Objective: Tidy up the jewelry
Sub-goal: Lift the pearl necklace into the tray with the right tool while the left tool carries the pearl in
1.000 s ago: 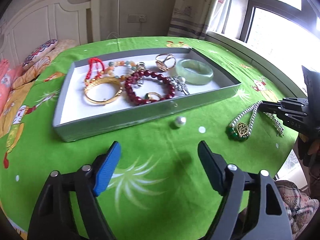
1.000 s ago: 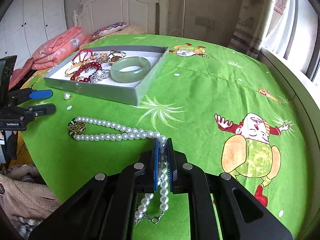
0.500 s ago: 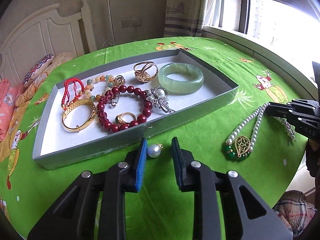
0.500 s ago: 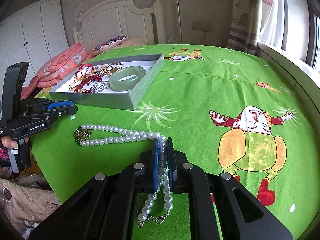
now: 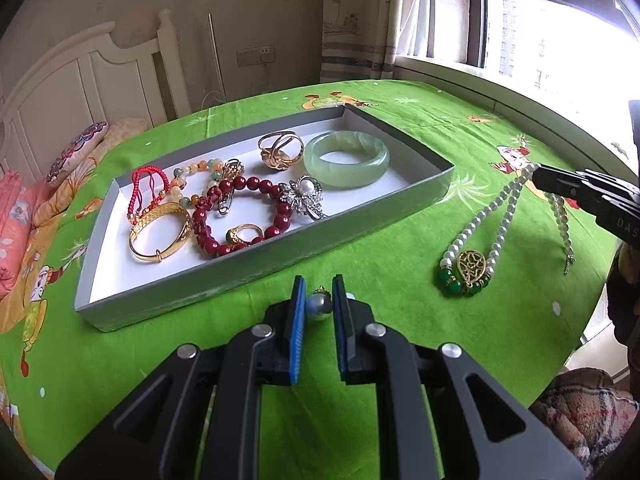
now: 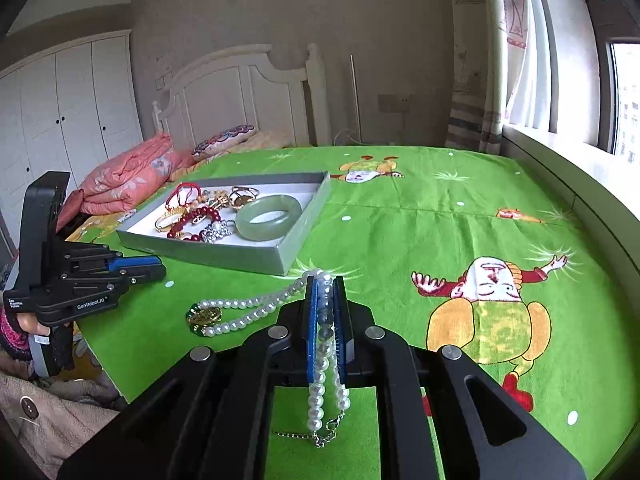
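Left gripper [image 5: 319, 305] pinches pearl pendant [image 5: 319, 306] before gray tray [image 5: 256, 266]; right gripper [image 6: 325, 308] clamps pearl necklace [image 6: 240, 312] nearby.

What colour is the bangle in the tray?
Pale jade green bangle, clearest in the left wrist view.

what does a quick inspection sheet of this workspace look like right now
surface: green cartoon-print cloth over a round table.
job's things: grey tray holds jade bangle, gold bangle, red bead bracelet, brooch, rings; pearl necklace trails on the cloth; pearl pendant.
clutter: nothing seen.
grippers: left gripper shut on the pearl pendant; right gripper shut on the pearl necklace.
cables: thin cord below the wall socket.
surroundings: white headboard, wardrobe, window.
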The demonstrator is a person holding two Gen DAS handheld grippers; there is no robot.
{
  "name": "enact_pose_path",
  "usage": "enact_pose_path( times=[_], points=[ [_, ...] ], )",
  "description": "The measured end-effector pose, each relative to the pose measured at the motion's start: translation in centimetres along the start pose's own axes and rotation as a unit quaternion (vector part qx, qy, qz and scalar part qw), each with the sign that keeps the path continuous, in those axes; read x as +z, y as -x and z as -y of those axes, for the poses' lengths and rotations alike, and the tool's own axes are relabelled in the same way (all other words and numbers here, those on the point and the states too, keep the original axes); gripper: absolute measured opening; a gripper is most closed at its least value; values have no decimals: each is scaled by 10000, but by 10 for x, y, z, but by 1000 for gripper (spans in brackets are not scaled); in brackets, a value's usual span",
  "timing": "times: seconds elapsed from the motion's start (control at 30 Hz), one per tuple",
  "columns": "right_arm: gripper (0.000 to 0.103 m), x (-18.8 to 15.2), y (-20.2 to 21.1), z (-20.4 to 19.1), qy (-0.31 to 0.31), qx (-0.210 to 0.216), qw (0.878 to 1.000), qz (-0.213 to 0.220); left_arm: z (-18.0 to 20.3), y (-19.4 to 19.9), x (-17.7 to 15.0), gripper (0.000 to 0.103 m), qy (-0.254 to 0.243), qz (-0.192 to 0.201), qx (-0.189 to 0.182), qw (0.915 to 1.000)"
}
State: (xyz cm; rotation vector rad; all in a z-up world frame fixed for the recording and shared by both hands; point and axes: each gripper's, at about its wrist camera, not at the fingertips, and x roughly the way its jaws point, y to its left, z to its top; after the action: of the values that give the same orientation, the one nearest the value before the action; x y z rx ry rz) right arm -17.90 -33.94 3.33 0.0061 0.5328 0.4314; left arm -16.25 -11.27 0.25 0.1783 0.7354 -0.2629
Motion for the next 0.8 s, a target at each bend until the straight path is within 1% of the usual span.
enact_pose_path(
  times=[0.13,0.37,0.57,0.8],
  points=[
    [10,10,10,-10,80,39,9997,239,3,12,1,13,-79,176,26,9998],
    [10,27,32,-17,118,56,9978,653,-4,30,4,13,-2,411,77,9991],
    [10,40,40,-22,184,30,9964,831,-10,38,8,13,56,505,76,9987],
    [10,66,42,-30,379,1,9941,1015,-16,41,14,13,78,573,93,9983]
  ],
)
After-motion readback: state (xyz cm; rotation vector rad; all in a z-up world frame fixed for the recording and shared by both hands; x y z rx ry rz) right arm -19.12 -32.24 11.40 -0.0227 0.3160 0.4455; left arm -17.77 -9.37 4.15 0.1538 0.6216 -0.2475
